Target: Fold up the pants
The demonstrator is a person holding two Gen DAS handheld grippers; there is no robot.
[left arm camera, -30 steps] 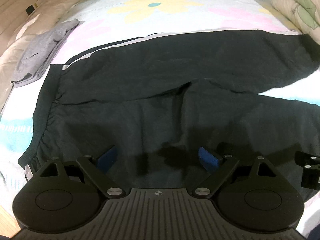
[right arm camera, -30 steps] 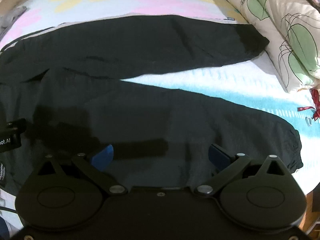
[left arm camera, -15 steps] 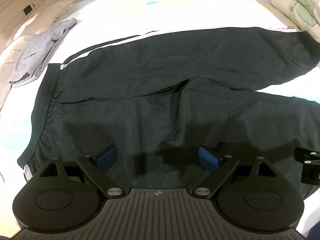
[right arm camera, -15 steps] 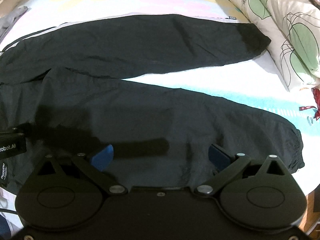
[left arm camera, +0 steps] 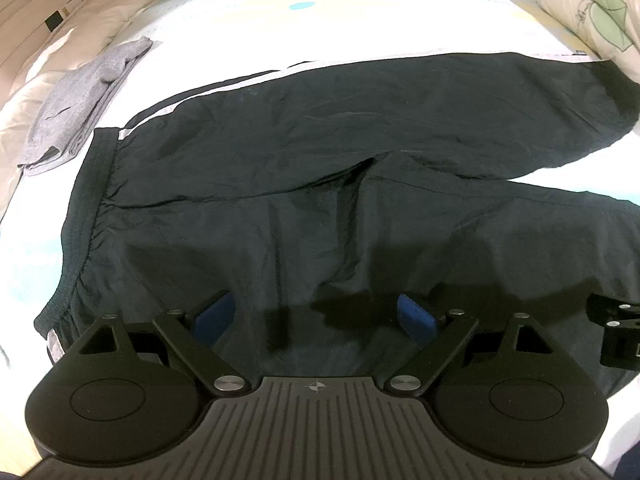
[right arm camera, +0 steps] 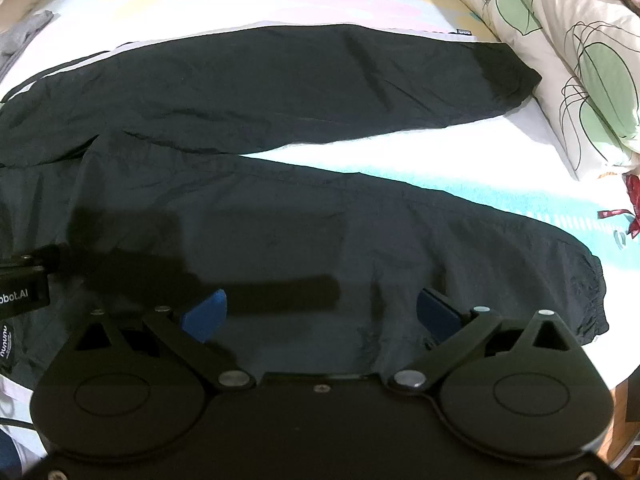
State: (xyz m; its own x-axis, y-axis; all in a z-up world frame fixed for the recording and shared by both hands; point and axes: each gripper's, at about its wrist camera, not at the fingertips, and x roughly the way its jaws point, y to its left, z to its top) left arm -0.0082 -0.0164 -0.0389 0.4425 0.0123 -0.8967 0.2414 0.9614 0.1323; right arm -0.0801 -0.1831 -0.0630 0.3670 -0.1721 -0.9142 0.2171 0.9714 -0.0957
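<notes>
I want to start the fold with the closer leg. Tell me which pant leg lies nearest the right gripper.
The near leg, directly ahead of the right gripper; its gathered cuff lies at the bed's right edge. The far leg ends by the pillow.

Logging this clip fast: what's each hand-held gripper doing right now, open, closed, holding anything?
Left hand-held gripper: open, empty, above the black pants.
Right hand-held gripper: open, empty, above the near pant leg.

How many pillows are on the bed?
2, maybe more hidden: a leaf-print pillow at the far right beside the pants' far cuff, another pillow stacked behind it.
</notes>
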